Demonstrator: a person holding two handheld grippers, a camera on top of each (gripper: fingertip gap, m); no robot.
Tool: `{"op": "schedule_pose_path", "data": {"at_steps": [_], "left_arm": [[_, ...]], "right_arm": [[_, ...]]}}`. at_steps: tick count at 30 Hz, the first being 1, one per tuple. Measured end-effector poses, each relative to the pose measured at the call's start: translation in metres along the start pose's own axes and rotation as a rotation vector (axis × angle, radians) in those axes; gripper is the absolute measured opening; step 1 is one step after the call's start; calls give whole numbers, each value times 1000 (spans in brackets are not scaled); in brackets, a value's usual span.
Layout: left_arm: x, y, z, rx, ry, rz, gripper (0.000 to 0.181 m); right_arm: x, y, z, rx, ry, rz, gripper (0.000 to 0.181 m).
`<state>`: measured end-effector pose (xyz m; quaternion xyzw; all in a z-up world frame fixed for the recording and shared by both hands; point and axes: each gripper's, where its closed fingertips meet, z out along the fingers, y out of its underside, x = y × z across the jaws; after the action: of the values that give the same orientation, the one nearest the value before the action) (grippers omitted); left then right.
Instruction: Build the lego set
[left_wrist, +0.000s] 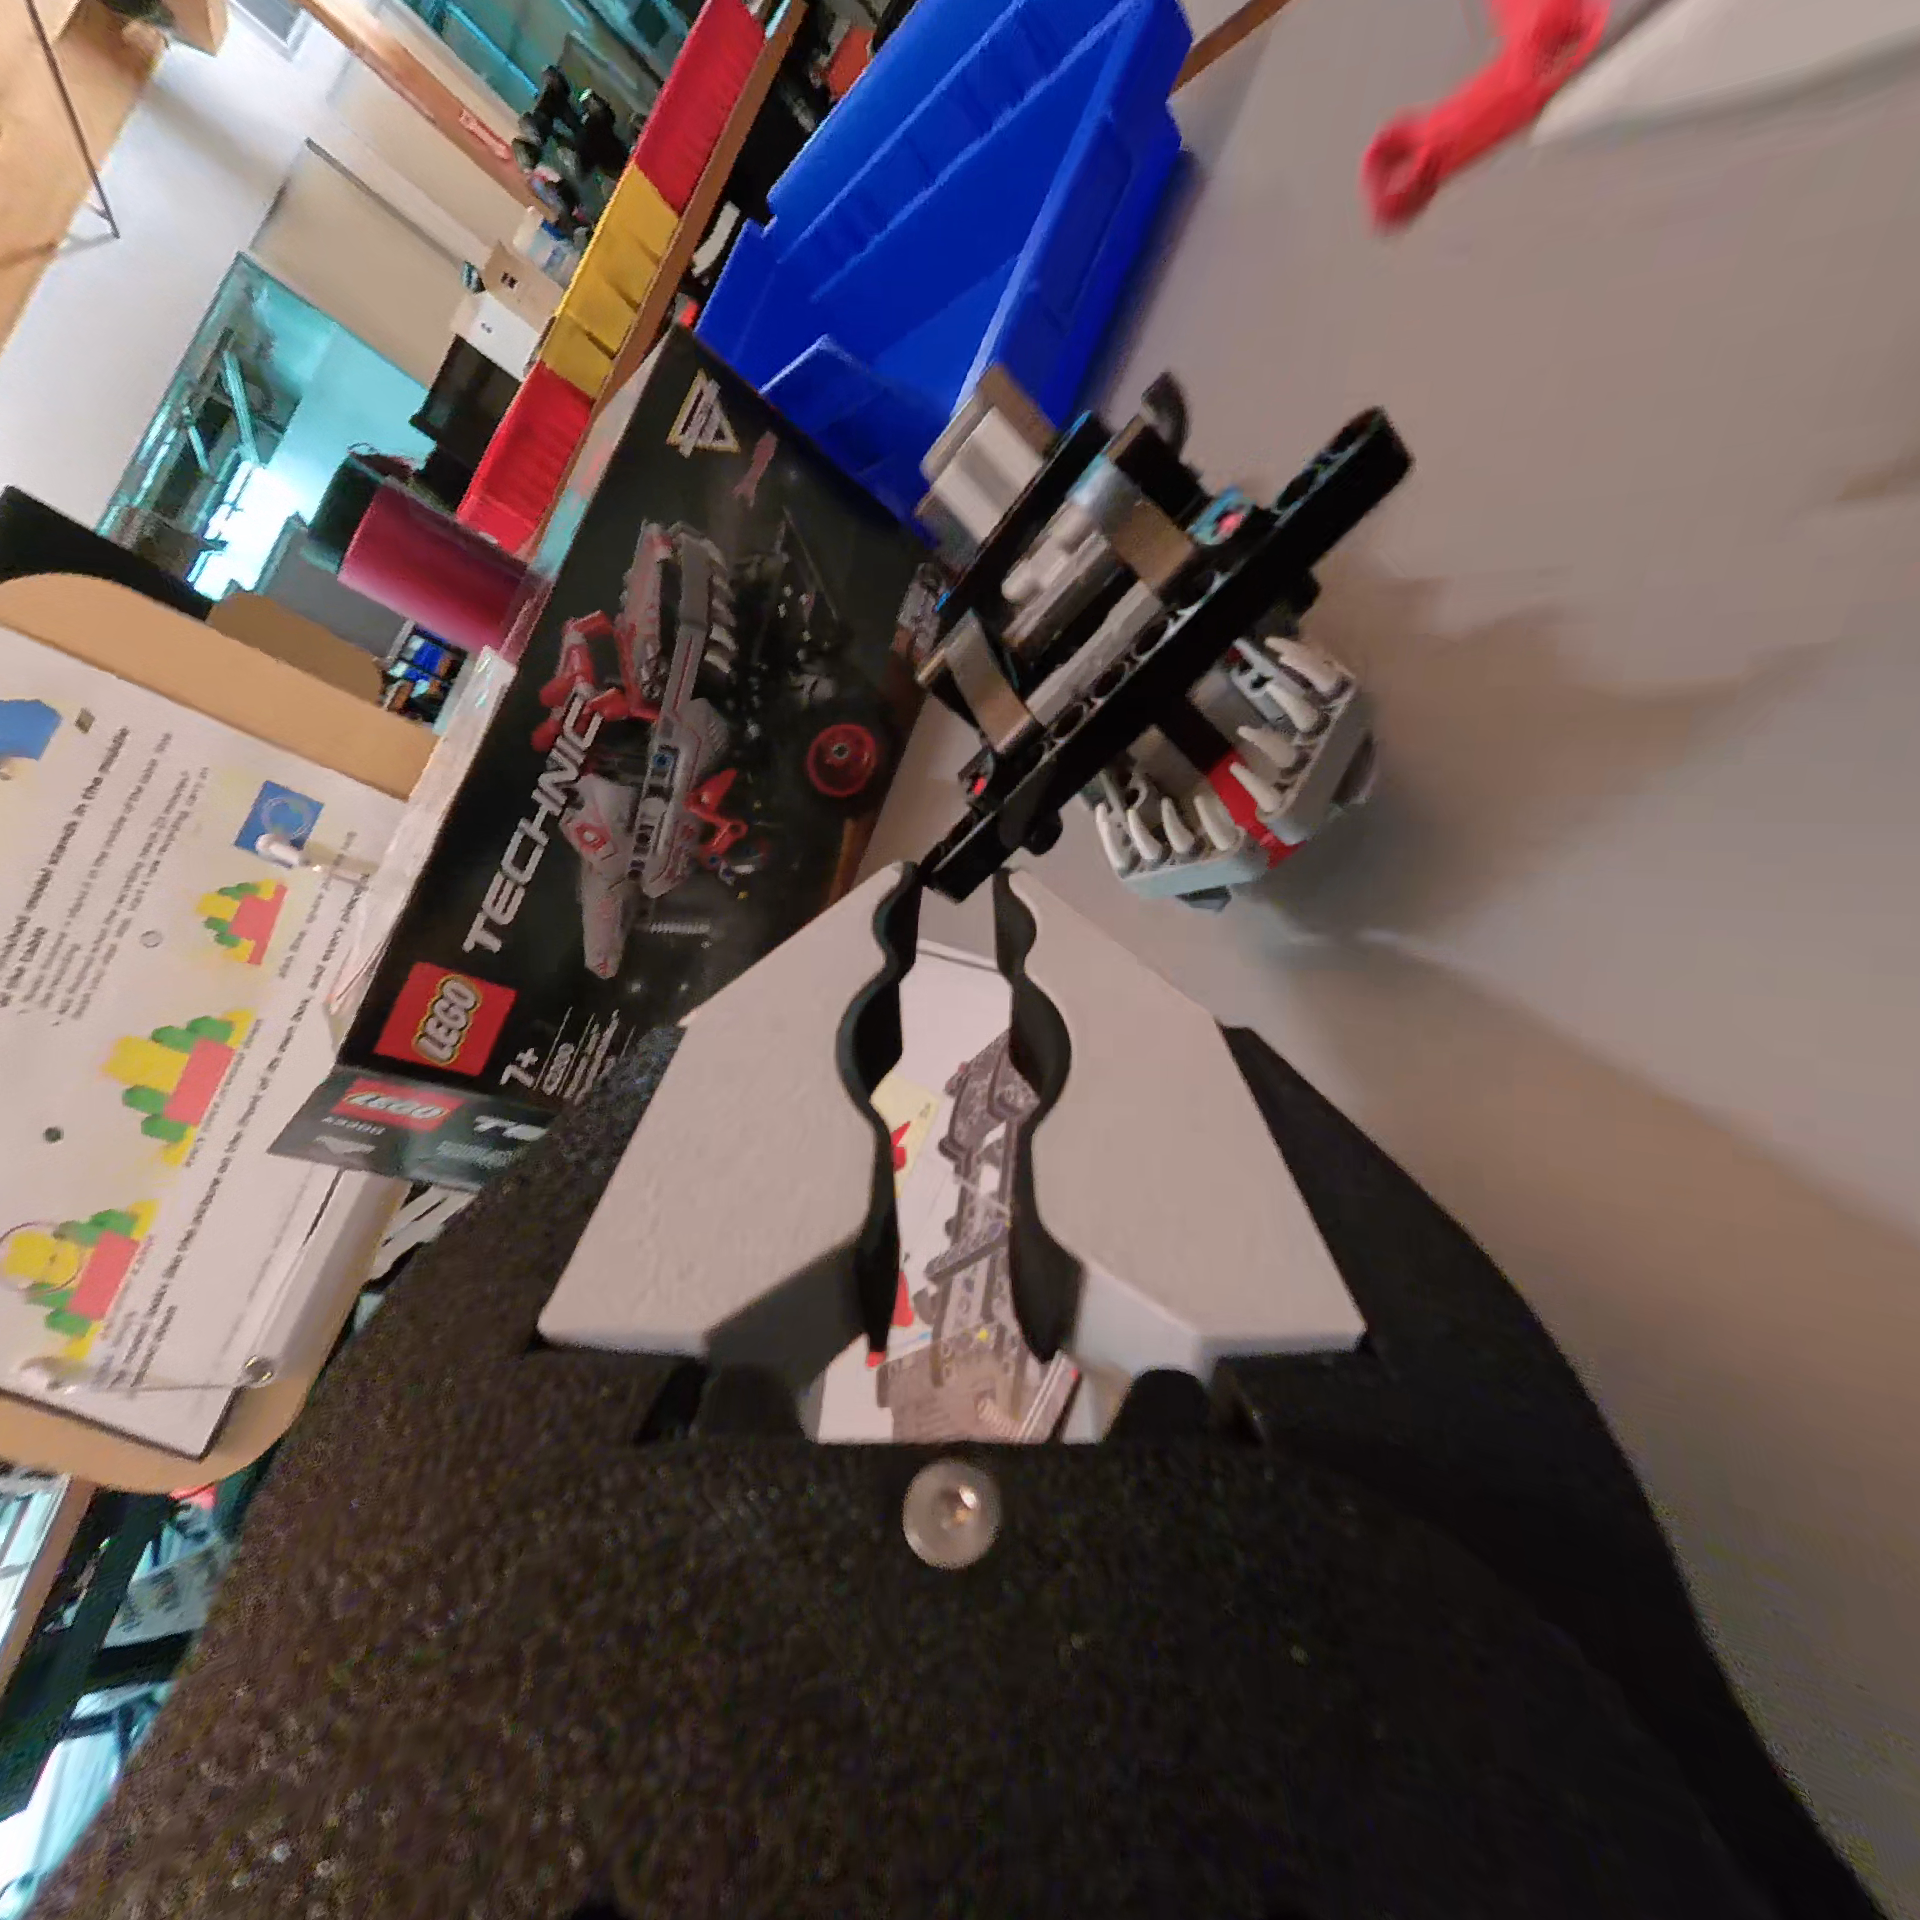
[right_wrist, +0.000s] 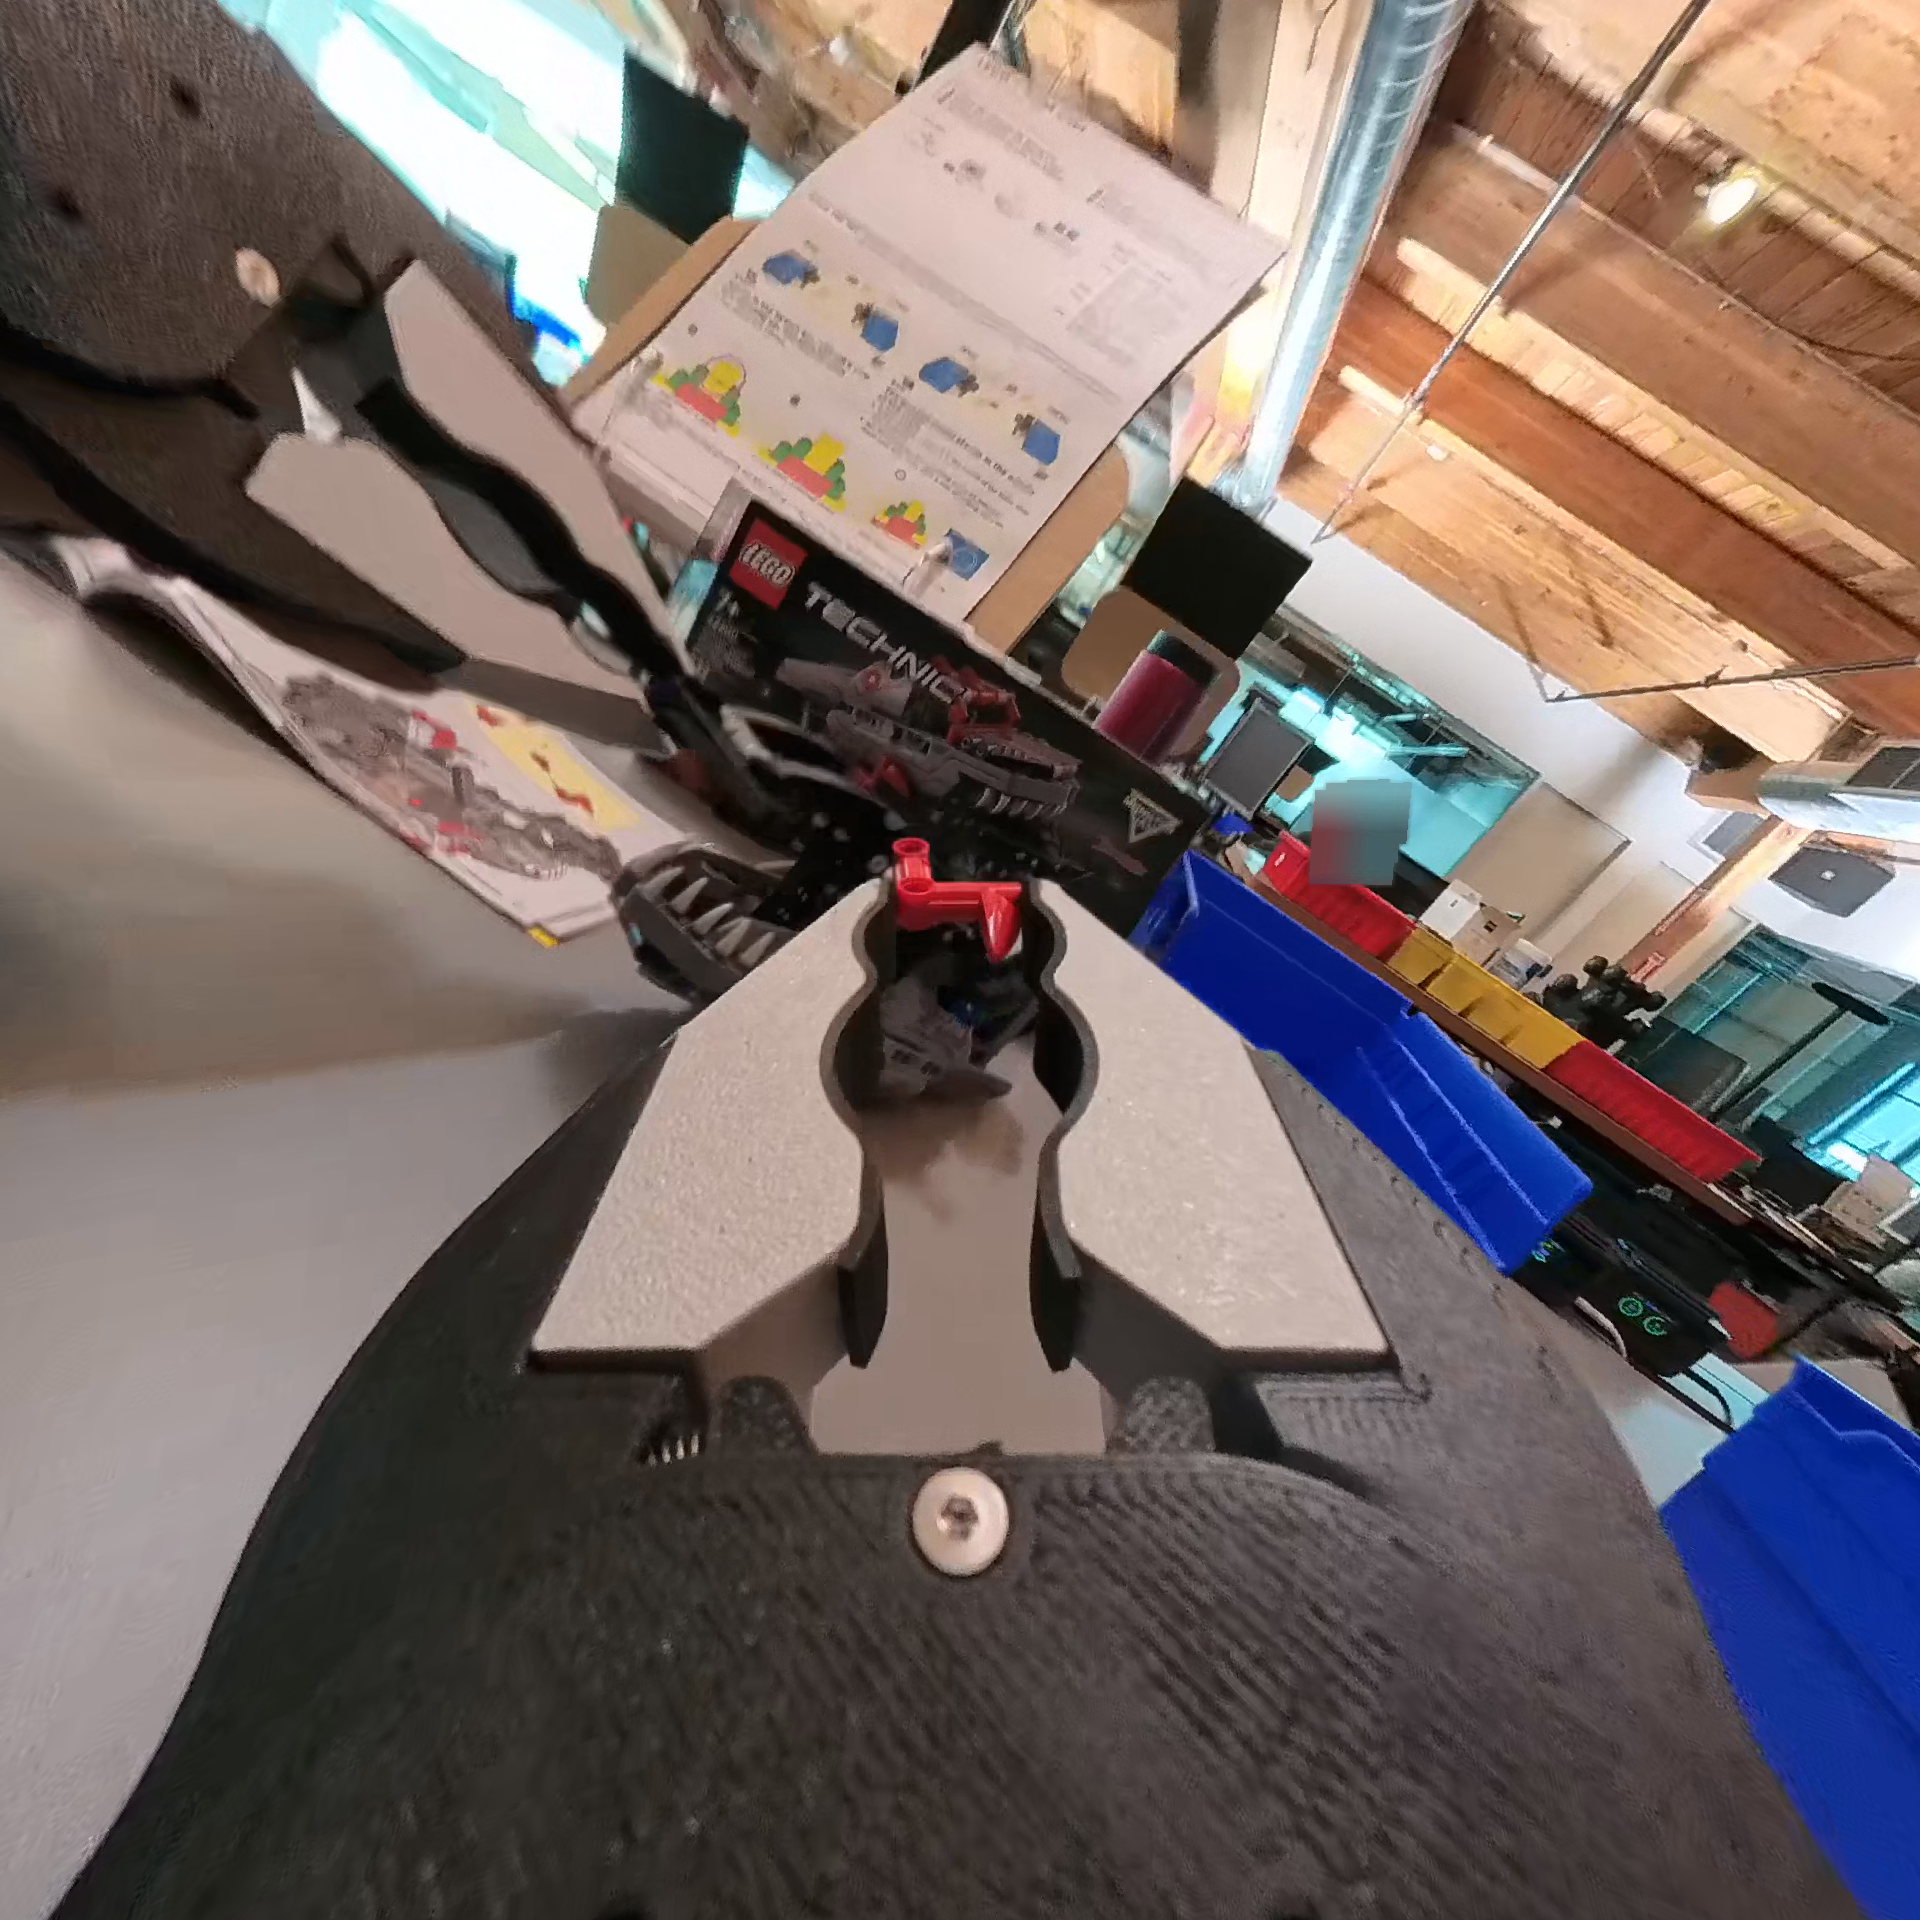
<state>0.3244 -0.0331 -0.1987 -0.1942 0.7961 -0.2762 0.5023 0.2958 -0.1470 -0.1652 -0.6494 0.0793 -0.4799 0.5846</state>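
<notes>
Your left gripper (left_wrist: 956, 883) pinches the end of a black beam (left_wrist: 1174, 665) on the half-built model (left_wrist: 1143, 644), holding it tilted above the grey worktop (left_wrist: 1610, 727). Your right gripper (right_wrist: 951, 899) has its fingers clamped on a small red piece (right_wrist: 951, 899), just in front of the model. Set box (left_wrist: 644, 748) stands behind, beside blue bins (left_wrist: 966, 229); instruction booklet (right_wrist: 468, 769) lies open under your left gripper.

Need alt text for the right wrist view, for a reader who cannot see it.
The right gripper pinches a small red lego piece at its fingertips, just in front of the partly built toothed model on the grey table. Behind stand the set's box and blue bins; the left gripper enters from upper left.
</notes>
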Motion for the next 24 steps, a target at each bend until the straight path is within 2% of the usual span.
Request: {"op": "schedule_pose_path", "data": {"at_steps": [3,11,16,18,21,24], "left_arm": [[-2,9,2,1,12,-28,12],[-12,27,8,-46,11,-70,12],[-20,34,11,-72,28,-125,14],[-30,35,4,-98,0,-129,16],[-50,20,-15,-56,-66,-134,16],[-44,-25,-33,73,14,-134,17]], "right_arm": [[6,-8,-5,62,28,27,22],[-28,7,7,-71,-83,-252,22],[-42,18,11,-128,-141,-318,22],[-36,20,12,-147,-110,-328,22],[-32,18,11,-135,-90,-306,22],[-25,10,9,-100,-49,-302,22]]}}
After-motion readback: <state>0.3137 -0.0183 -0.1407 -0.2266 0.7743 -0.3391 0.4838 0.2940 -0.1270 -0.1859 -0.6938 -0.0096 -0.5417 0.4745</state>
